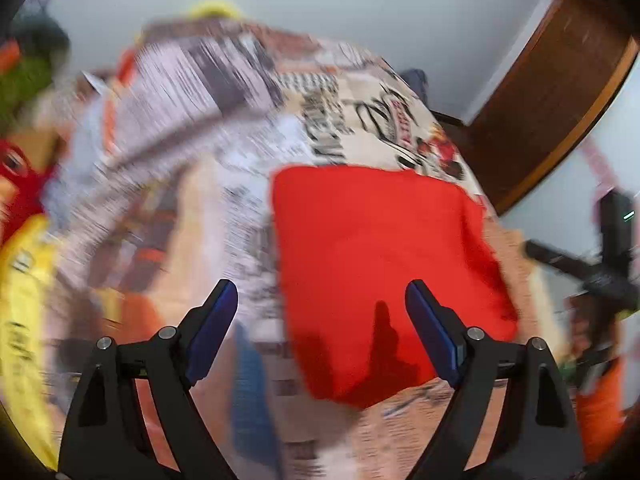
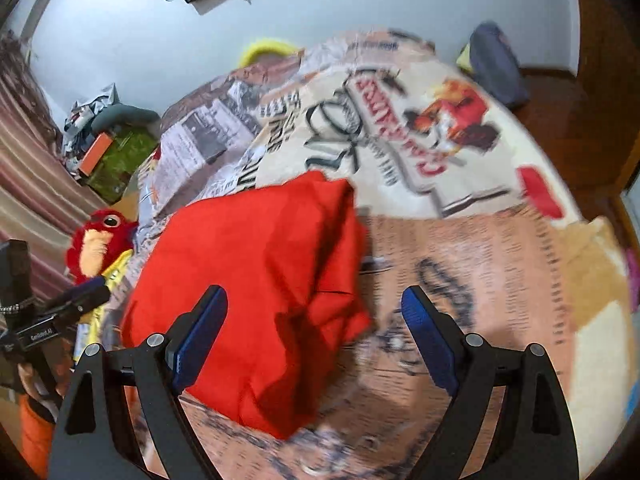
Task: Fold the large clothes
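A red garment [image 1: 384, 256] lies folded into a compact block on the printed bedspread [image 1: 200, 128]. In the left wrist view my left gripper [image 1: 322, 300] hangs above the garment's near left edge, jaws wide apart, nothing between the blue pads. In the right wrist view the same red garment [image 2: 256, 280] sits left of centre, and my right gripper [image 2: 314, 306] hovers over its near right corner, open, holding nothing. The left gripper [image 2: 86, 294] shows at the left edge of the right wrist view. The right gripper [image 1: 560, 260] shows at the right edge of the left wrist view.
A red plush toy [image 2: 100, 240] and a yellow one [image 1: 24, 320] lie at the bed's left side. A dark blue cushion [image 2: 498, 64] rests at the far right. Wooden furniture [image 1: 552, 88] stands beyond the bed. Clutter with a green sheet [image 2: 120, 156] sits on the floor.
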A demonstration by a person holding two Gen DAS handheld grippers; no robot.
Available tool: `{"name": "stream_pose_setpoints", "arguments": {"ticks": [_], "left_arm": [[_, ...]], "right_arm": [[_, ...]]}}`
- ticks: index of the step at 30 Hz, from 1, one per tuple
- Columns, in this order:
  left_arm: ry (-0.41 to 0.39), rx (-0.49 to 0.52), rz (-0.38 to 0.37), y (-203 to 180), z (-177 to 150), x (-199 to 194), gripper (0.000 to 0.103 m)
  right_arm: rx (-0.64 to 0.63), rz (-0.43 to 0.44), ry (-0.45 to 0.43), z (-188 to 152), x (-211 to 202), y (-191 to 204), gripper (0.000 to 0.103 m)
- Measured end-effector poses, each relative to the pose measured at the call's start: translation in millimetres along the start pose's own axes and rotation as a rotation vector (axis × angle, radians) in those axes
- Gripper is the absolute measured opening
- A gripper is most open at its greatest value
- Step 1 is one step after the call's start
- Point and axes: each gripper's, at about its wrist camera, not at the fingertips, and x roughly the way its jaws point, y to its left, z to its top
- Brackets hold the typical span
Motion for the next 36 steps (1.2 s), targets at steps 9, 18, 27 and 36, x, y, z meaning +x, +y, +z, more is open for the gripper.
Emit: {"name": "stream_pose_setpoints", "arguments": {"ticks": [9, 18, 27, 36], "left_arm": [[0.170, -0.136, -0.149, 24, 11, 70, 0.087], [0.214, -0.210, -0.246, 30, 21, 100, 0.091], [0.180, -0.206, -0.297, 32, 24, 88, 0.059], [0.054, -0.170, -0.295, 39, 37, 27, 0.042]], "right_arm": [[0.108, 0.088, 0.218, -6, 83, -23, 0.087], [0.101, 0.229, 0.234, 9, 100, -22, 0.076], [0.033, 0.232, 0.244, 12, 92, -4, 0.032], [-0.059, 0.213, 0.179, 28, 62, 47, 0.027]]}}
